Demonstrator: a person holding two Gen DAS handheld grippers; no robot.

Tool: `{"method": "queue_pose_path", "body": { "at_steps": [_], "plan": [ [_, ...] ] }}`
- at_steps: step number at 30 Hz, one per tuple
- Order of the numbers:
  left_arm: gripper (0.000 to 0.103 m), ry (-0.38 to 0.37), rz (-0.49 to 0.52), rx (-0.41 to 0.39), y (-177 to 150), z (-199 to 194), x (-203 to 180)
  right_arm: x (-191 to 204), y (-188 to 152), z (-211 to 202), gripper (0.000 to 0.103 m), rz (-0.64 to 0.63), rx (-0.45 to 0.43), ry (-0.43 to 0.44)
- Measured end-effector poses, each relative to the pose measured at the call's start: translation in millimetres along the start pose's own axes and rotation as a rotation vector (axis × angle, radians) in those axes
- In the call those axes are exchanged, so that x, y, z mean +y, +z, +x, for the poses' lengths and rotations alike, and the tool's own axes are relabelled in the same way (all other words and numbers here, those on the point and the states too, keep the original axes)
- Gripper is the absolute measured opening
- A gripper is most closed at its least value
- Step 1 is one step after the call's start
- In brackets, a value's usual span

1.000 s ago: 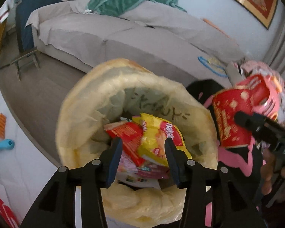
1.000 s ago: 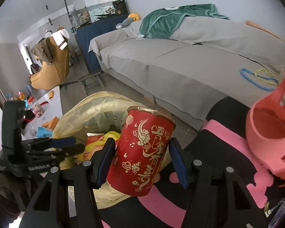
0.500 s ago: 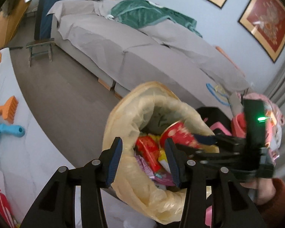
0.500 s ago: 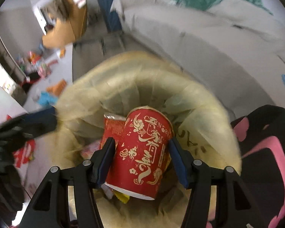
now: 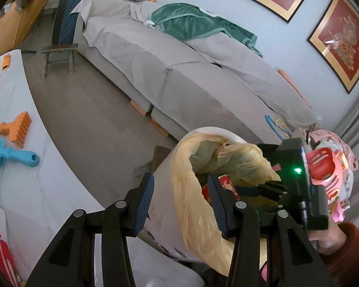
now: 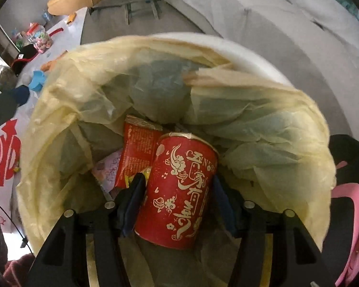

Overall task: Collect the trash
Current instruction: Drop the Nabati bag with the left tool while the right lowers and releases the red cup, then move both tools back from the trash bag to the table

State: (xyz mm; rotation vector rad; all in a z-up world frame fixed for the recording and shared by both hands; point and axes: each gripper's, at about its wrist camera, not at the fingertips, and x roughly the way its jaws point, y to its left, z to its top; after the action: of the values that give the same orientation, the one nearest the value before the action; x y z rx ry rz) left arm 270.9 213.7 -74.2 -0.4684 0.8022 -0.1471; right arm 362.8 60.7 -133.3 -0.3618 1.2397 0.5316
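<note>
Lowered deeper since a second ago, the red cup (image 6: pixel 179 191) is held upright between the right gripper (image 6: pixel 177 191) fingers — inside the lined bin (image 6: pixel 251 55), above wrappers. Left gripper (image 5: pixel 182 201), open, straddles the bin's near-left rim — gripping nothing.

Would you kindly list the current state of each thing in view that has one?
Red cup: upright, inside the bin, between the jaws.
Trash bin: open, lined, partly filled.
Yellow liner: folded over the rim.
Right hand-held gripper: shut on the cup.
Left hand-held gripper: open, straddling the bin's rim.
</note>
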Motion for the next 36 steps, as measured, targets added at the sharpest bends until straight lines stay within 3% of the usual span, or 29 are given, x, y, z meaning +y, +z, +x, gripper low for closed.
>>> {"method": "queue_pose_path", "body": {
  "at_steps": [9, 12, 25, 30, 36],
  "plan": [
    [0.048, 0.003, 0.021, -0.011, -2, -8, -16, -5, -33, -84, 0.058, 0.029, -0.267, 0.020],
    [0.048, -0.003, 0.042, -0.014, -2, -12, -28, -15, -41, -100, 0.058, 0.060, -0.317, 0.035],
    [0.048, 0.028, 0.113, -0.019, -6, -26, -71, -23, -71, -128, 0.065, 0.084, -0.436, 0.096],
    [0.048, 0.019, 0.158, -0.013, -14, -24, -97, -21, -93, -143, 0.057, 0.050, -0.475, 0.047],
    [0.048, -0.020, 0.289, 0.009, -34, -15, -155, -54, -151, -165, 0.054, 0.181, -0.525, -0.035]
  ]
}}
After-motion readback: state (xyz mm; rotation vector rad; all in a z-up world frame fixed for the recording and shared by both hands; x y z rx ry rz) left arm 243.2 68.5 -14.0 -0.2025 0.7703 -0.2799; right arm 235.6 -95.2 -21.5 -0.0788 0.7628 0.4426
